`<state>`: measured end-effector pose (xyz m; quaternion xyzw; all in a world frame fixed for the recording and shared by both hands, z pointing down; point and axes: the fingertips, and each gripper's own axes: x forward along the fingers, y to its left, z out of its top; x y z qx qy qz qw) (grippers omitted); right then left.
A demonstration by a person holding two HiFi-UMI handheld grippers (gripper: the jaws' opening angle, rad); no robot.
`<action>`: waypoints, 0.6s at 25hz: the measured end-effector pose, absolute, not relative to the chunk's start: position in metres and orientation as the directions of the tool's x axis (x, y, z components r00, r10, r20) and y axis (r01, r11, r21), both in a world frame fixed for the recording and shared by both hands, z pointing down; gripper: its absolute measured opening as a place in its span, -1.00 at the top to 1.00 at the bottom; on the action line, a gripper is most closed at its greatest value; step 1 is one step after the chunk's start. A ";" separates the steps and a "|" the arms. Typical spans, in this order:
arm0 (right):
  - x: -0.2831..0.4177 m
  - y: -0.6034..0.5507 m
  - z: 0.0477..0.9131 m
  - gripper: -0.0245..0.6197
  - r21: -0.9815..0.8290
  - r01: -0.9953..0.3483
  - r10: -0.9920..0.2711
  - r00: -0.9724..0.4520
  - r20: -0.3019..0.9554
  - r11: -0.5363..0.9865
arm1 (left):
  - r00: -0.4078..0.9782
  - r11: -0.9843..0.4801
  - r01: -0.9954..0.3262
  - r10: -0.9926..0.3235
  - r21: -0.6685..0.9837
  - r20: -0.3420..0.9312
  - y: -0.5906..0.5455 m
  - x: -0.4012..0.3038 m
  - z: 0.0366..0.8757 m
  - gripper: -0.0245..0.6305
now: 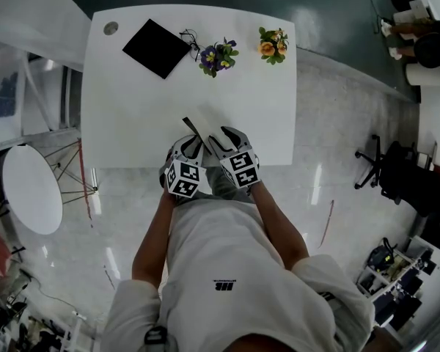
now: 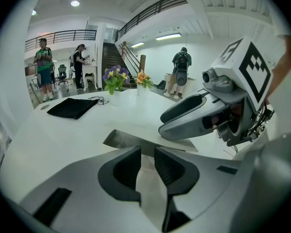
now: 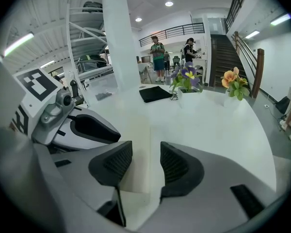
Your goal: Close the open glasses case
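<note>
The open glasses case (image 1: pixel 199 126), white with a dark edge, lies near the front edge of the white table (image 1: pixel 132 116). Both grippers are at its near end. My left gripper (image 1: pixel 191 146) has its jaws almost together, with a strip of the case between them. In the left gripper view (image 2: pixel 146 165), the case's flat flap (image 2: pixel 136 141) spreads just beyond the fingertips. My right gripper (image 1: pixel 221 141) stands open, and in its own view (image 3: pixel 146 165) a cream panel of the case (image 3: pixel 136 140) lies between and under its jaws. The right gripper's fingers (image 2: pixel 189 115) hang over the flap.
A black cloth (image 1: pixel 155 47) with a cord beside it lies at the table's far left. Purple flowers (image 1: pixel 217 56) and orange flowers (image 1: pixel 273 45) stand at the far edge. A round white table (image 1: pixel 31 189) is left; an office chair (image 1: pixel 385 169) right. People stand in the background.
</note>
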<state>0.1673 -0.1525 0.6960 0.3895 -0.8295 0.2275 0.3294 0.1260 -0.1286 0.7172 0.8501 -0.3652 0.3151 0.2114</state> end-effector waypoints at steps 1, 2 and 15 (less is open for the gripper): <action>0.167 -0.152 0.697 0.35 -0.121 -0.796 -0.496 -0.480 0.724 0.594 | 0.534 -0.644 -0.754 -0.486 0.129 0.691 -0.128 0.125 0.718 0.63; 0.166 -0.152 0.697 0.35 -0.121 -0.795 -0.495 -0.480 0.725 0.594 | 0.533 -0.645 -0.754 -0.485 0.129 0.693 -0.128 0.125 0.719 0.63; 0.157 -0.144 0.702 0.35 -0.103 -0.787 -0.484 -0.472 0.737 0.609 | 0.527 -0.644 -0.753 -0.466 0.136 0.710 -0.118 0.115 0.731 0.63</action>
